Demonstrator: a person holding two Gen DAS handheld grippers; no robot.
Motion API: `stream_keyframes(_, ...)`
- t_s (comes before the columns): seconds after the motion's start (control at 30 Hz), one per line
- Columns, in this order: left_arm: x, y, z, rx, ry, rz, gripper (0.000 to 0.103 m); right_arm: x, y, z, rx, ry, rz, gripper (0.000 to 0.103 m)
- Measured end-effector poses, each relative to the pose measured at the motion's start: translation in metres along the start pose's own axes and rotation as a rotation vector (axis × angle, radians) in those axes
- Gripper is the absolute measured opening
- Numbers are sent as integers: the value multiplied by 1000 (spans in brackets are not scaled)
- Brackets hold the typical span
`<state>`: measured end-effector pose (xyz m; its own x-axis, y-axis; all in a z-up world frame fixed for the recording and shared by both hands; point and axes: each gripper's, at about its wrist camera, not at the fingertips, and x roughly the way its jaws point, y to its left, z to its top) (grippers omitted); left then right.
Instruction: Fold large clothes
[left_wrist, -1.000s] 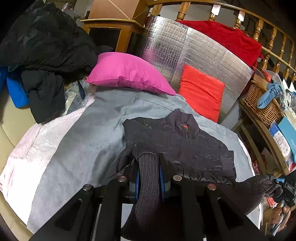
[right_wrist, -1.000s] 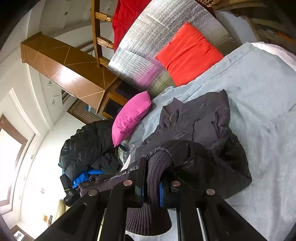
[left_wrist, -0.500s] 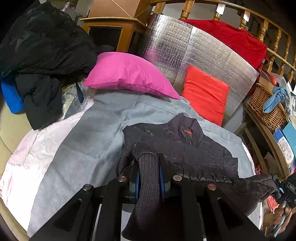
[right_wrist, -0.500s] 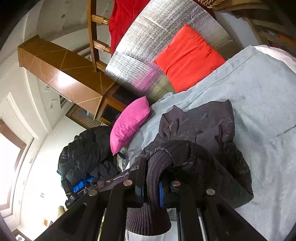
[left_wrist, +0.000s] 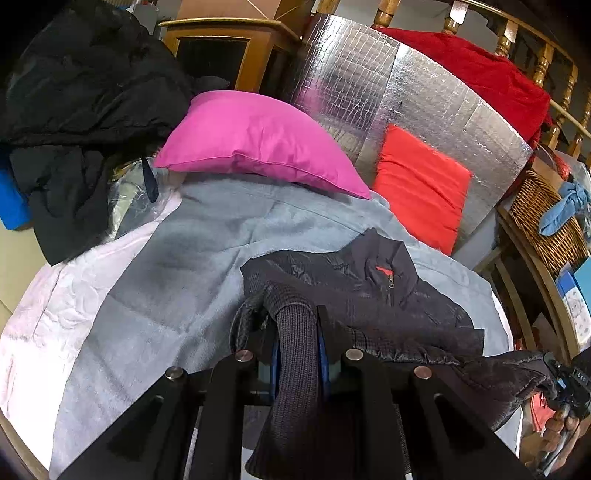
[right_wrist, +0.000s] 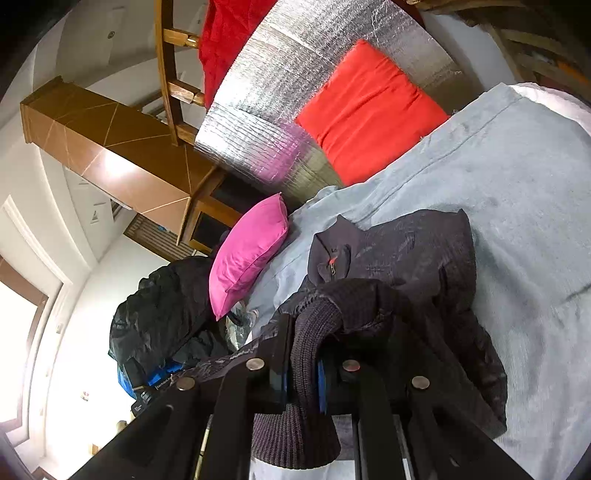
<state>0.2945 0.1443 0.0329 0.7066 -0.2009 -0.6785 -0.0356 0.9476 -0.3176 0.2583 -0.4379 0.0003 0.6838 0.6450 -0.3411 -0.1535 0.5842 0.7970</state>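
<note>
On the grey blanket (left_wrist: 207, 258), toward its near edge, I have the dark jacket (left_wrist: 351, 291) lying with its collar and red zip tab pointing at the far edge, where a pink pillow (left_wrist: 258, 144) and a red cushion (left_wrist: 421, 184) sit against a silver foil panel (left_wrist: 388, 96). My left gripper (left_wrist: 297, 354) is clamped on a ribbed knit cuff (left_wrist: 295, 369) of the jacket; the blue pads either side of it are mostly covered by the knit, and I can't see the fingertips themselves. In the right wrist view, my right gripper (right_wrist: 303, 373) is likewise pinched tight on the other ribbed cuff (right_wrist: 306, 350), the sleeve bunched over the jacket body (right_wrist: 410, 266). From the left camera that right gripper (left_wrist: 567, 380) sits at the blanket's right edge, cut off by the frame, with only a few fingers of the hand (left_wrist: 557, 428) showing below it. The jacket's lower hem is hidden behind my gripper frames in both views. A black coat pile (left_wrist: 81, 85) lies past the blanket's far-left corner; how many garments are in it I can't make out. A wicker basket (left_wrist: 543, 218) stands off the right edge, partly cropped.
</note>
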Motion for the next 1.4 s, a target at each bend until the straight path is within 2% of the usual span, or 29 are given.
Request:
stream_keyframes(0.17,17,2,11,-21,15,-9,17,14,-4,13,8,5,-3,11)
stream_keyframes(0.37,42,-5,24,6,19,-10,17,31,-14,26,25,9,-23,11)
stream_keyframes(0.63,78,-11,34,32,42,24,17,63,-37,50,67,33,-58,11)
stream_keyframes(1.4,165,-17,68,12,78,45,18,138,-90,103,166,67,-126,11)
